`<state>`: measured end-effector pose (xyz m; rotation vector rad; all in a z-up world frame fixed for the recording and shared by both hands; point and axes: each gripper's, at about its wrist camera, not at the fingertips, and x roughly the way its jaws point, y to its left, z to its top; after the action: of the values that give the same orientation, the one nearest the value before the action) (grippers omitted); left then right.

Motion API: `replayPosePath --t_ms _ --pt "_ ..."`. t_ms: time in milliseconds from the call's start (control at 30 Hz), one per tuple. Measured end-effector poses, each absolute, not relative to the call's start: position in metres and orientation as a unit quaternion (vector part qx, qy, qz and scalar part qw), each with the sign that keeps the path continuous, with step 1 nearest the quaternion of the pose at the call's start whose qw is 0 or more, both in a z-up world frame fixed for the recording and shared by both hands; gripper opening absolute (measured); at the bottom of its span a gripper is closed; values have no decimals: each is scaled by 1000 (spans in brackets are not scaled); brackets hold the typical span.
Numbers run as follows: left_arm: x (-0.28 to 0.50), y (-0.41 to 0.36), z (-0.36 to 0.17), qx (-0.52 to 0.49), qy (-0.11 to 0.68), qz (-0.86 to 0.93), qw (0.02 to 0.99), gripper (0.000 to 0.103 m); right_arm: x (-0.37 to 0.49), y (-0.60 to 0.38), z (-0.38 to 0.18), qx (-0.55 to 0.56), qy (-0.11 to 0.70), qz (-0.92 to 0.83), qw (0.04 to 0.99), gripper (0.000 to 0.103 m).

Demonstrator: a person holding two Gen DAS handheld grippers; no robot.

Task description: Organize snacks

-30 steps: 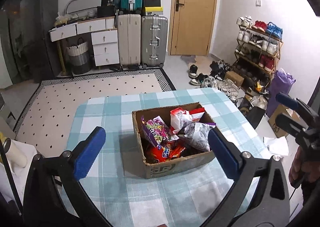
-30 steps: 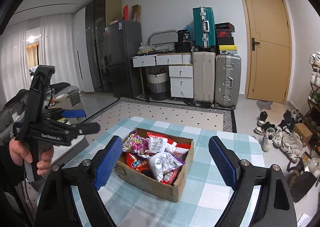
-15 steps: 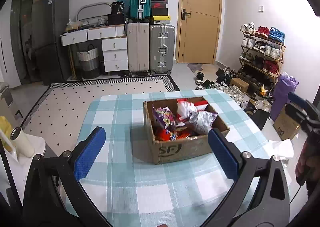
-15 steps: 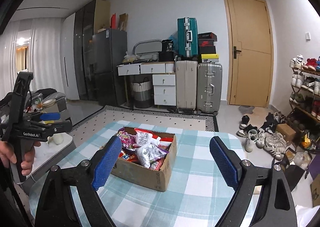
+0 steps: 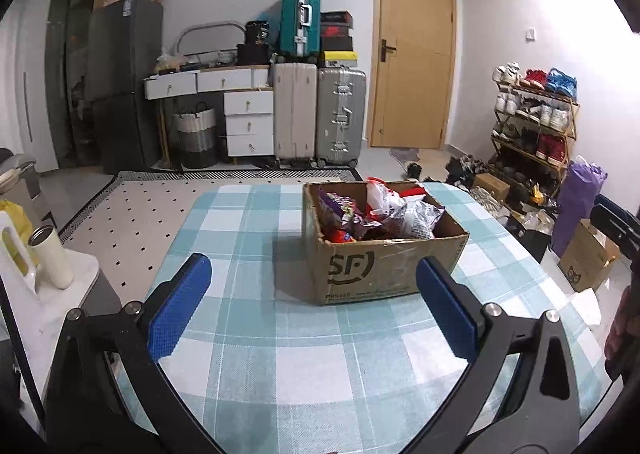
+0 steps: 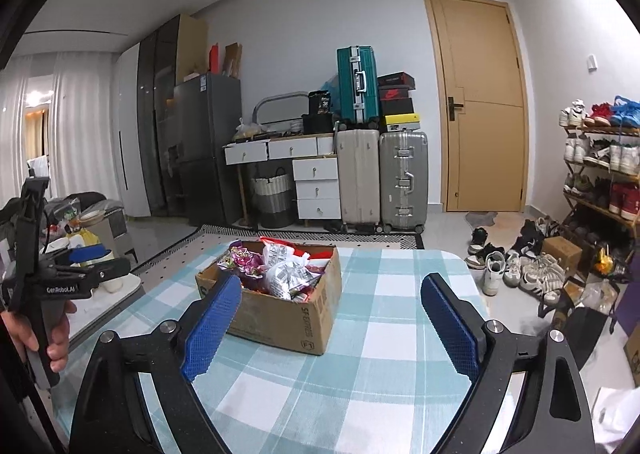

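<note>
An open cardboard box (image 5: 384, 262) (image 6: 280, 314) stands in the middle of a table with a teal and white checked cloth (image 5: 280, 354) (image 6: 380, 354). It is filled with several snack bags (image 5: 380, 213) (image 6: 280, 266) in purple, red and silver. My left gripper (image 5: 312, 264) is open and empty, just short of the box's near face. My right gripper (image 6: 332, 282) is also open and empty, off the box's right corner. Each gripper shows at the edge of the other's view, the left gripper (image 6: 92, 258) held by a hand (image 6: 56, 334).
A white side table with a cup (image 5: 52, 262) stands left of the table. A shoe rack (image 5: 536, 125), loose shoes (image 6: 520, 266) and a floor carton (image 5: 588, 258) are to the right. Suitcases (image 5: 320, 113) and drawers line the far wall.
Both grippers have sunk lower and tipped toward level, so the box now shows more from the side. The right jaws stand slightly wider. Nothing was picked up.
</note>
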<state>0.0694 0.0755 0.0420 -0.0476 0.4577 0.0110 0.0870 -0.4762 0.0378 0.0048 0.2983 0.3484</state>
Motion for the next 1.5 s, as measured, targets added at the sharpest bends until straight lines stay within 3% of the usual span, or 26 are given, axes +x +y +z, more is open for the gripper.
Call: replayPosePath --t_ms 200,833,1033,1167,1500 --pt "43 89 34 -38 182 24 982 102 65 -483 27 -7 119 163 979 93" --pt "47 81 -59 -8 196 32 980 102 65 -505 -62 7 128 93 987 94" --pt "57 81 -65 -7 200 29 979 102 79 -504 -69 4 152 99 983 95" --pt "61 80 -67 -7 198 26 980 102 81 -490 -72 -29 152 112 982 102" --pt "56 77 -65 1 174 25 984 102 82 -486 -72 -27 154 118 981 102"
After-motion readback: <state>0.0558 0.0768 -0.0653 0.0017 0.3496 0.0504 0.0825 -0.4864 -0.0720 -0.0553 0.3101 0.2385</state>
